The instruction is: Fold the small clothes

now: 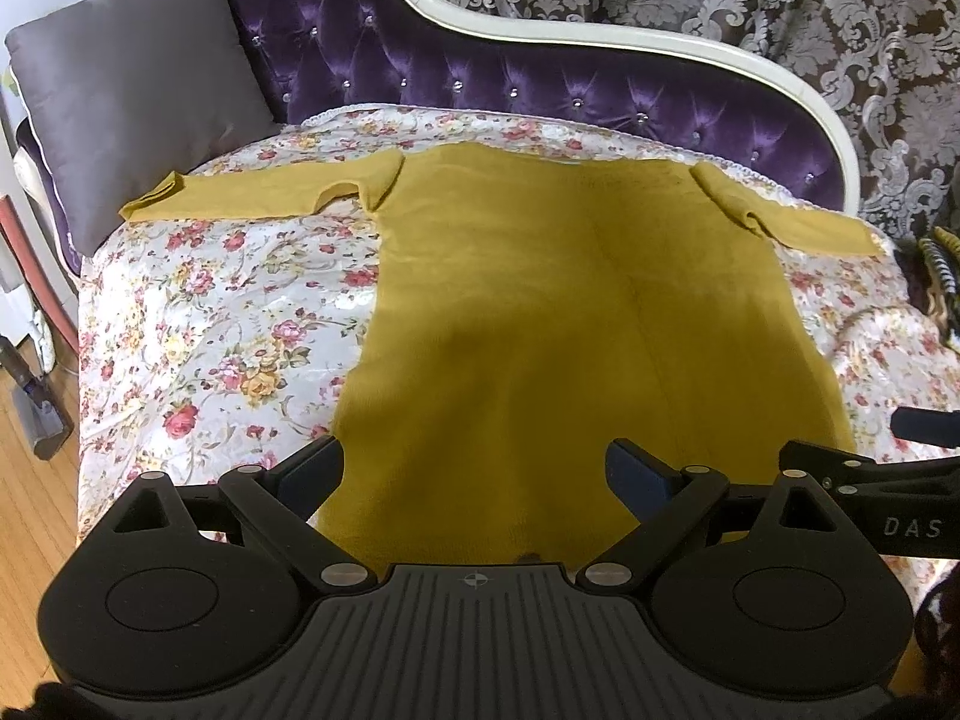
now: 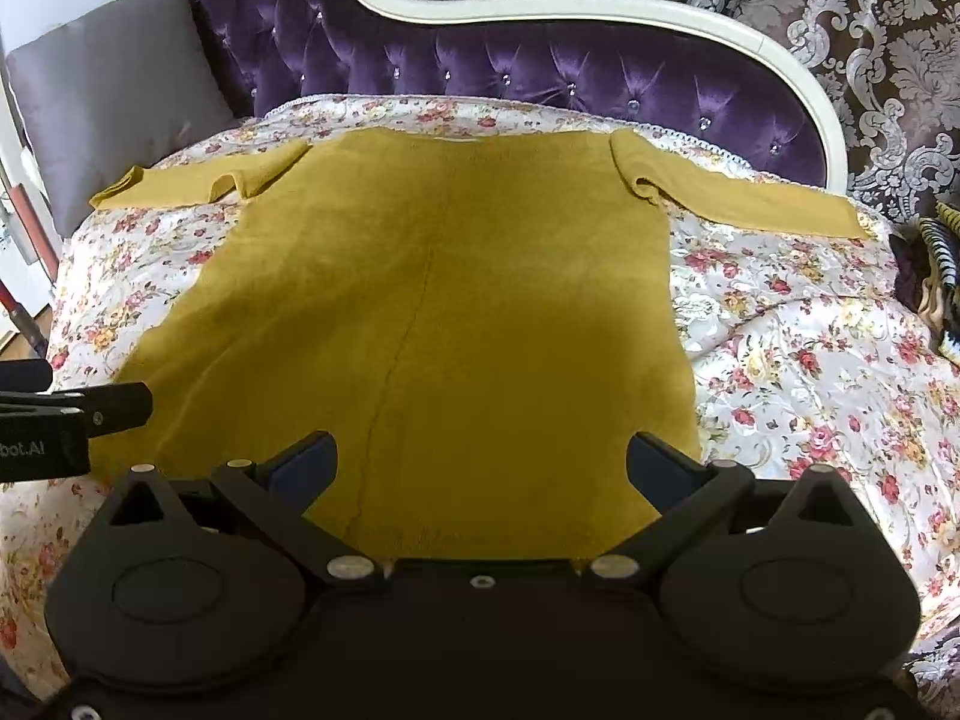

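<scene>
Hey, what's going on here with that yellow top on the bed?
A person holds two handheld grippers over a mustard-yellow top spread flat on a floral bedspread, both sleeves stretched out sideways. The left gripper and right gripper are both open, poised near the hem closest to the cameras, gripping nothing. No fold has been made yet. A grey cushion leans against the purple tufted headboard.

Brightness: even indoor light, moderately bright in both views.
Shadows: a soft dark patch lies across the middle of the yellow garment (image 1: 540,312), spreading toward 6 o'clock; the same in the right wrist view (image 2: 480,312).
Glare: sheen on the purple tufted headboard (image 1: 384,42) and the floral bedspread (image 1: 228,312).
Distortion: strong fisheye bending toward the edges; corners black.
Focus: slightly soft overall, fine texture smeared.
</scene>
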`<state>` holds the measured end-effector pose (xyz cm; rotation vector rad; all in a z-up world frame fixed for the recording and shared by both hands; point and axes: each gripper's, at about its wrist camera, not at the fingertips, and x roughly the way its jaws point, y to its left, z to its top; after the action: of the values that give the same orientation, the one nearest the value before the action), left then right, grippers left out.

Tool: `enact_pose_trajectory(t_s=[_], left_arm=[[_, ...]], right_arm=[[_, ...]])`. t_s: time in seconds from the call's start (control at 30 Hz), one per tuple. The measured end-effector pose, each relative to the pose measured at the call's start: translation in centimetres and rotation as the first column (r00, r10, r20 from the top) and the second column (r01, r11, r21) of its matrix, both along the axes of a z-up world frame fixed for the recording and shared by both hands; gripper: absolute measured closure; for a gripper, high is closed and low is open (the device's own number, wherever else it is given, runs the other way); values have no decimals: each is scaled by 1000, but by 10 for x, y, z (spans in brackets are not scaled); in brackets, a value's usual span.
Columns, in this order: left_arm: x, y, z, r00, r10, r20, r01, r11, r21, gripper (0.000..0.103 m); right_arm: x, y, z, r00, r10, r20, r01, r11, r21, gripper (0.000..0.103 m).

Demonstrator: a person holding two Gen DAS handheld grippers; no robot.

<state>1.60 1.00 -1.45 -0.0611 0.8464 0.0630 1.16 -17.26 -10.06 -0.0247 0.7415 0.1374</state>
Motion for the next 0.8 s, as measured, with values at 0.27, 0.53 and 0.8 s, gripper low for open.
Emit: enact_pose_trajectory(t_s=[0.27,0.53,0.8], left_arm=[[6,5,-2,1000,15,-15,-15,1000,-4,8],[22,5,2,1000,8,-22,-7,999,54,8],[45,5,19,998,-34,47,31,997,74,8]], right_arm=[[12,1,-5,996,13,-83,-14,1000,-13,1],[32,-17,-7,989,-15,-148,22,999,41,1],[64,-54,8,984,-21,-180,45,990,131,16]])
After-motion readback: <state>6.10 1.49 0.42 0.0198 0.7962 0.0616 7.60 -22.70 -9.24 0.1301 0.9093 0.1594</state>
